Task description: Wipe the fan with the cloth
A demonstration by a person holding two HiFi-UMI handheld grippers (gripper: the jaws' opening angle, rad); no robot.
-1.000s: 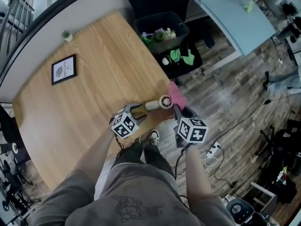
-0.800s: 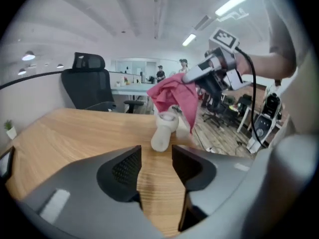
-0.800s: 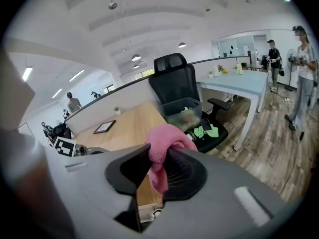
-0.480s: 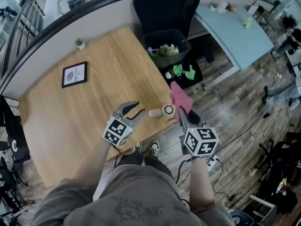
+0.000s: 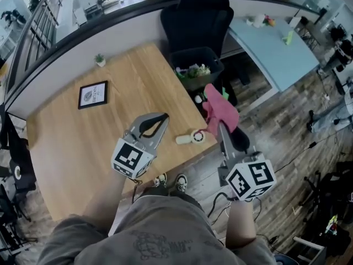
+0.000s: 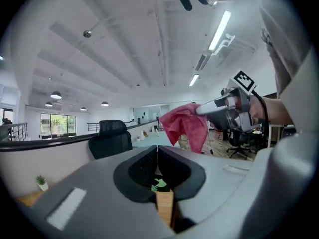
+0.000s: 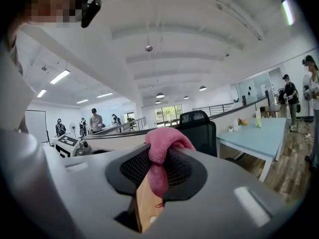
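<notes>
Two grippers hang above the wooden table [image 5: 71,148]: the left gripper [image 5: 164,117] is empty, its jaws just closed together; the right gripper [image 5: 220,128] is clamped on the pink cloth [image 5: 220,106]. The fan [image 5: 190,138] lies unheld near the table's edge, where a one-handed wipe could push it off. Open office; black chair [image 5: 196,15] and bin [image 5: 194,81] beyond.

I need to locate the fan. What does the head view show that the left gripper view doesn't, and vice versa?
Only the head view: the small white handheld fan lying near the edge of the light wooden table, and the black-framed picture. Only the left gripper view: the ceiling strip lights, and the inside of the left gripper, jaws just closed with nothing between them. Both: the pink cloth clamped in the right gripper, and the black office chair.
</notes>
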